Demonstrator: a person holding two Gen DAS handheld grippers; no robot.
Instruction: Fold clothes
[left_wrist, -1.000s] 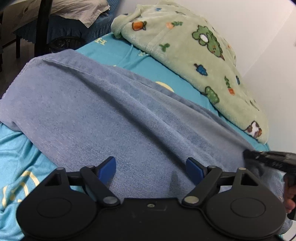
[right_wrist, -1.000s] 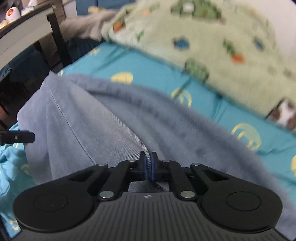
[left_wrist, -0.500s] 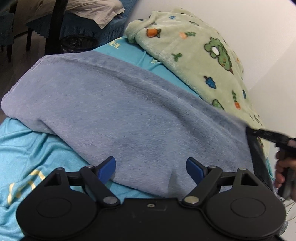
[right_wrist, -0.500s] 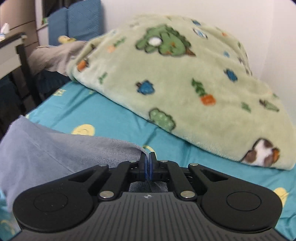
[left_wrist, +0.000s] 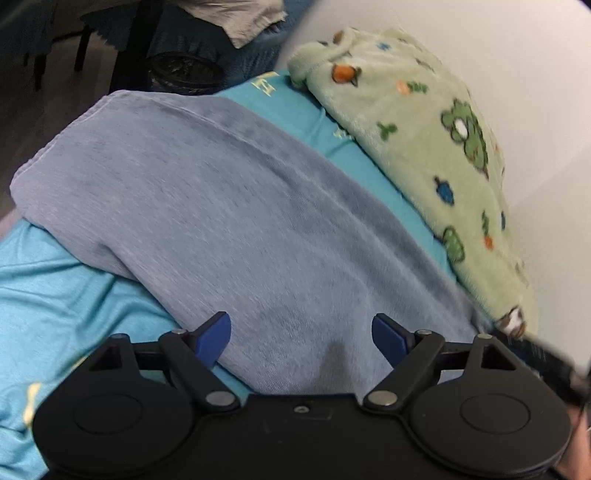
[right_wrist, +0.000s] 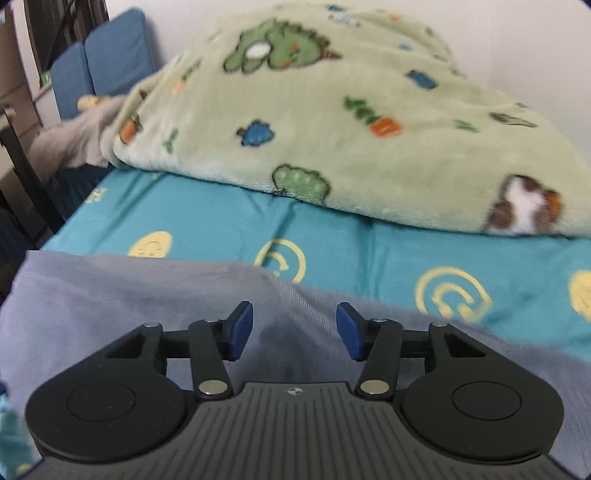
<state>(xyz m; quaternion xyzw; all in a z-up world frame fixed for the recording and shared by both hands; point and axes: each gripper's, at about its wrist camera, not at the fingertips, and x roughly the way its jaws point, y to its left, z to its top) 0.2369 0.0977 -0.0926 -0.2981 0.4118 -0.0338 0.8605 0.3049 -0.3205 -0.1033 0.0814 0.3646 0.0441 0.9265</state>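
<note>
- The garment (left_wrist: 236, 229) lies flat on the sheet (left_wrist: 55, 295), filling the middle of the left view; its long axis runs from upper left to lower right.
- Left gripper (left_wrist: 301, 334): wide, empty, over the near edge.
- Right gripper (right_wrist: 294, 330): jaws opening, pads clear of the cloth below.
- Both sit equally near.

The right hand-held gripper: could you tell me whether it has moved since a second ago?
Yes. The right hand-held gripper has swung toward the green blanket, which now fills its view, and its jaws are opening, pads off the blue garment.
</note>
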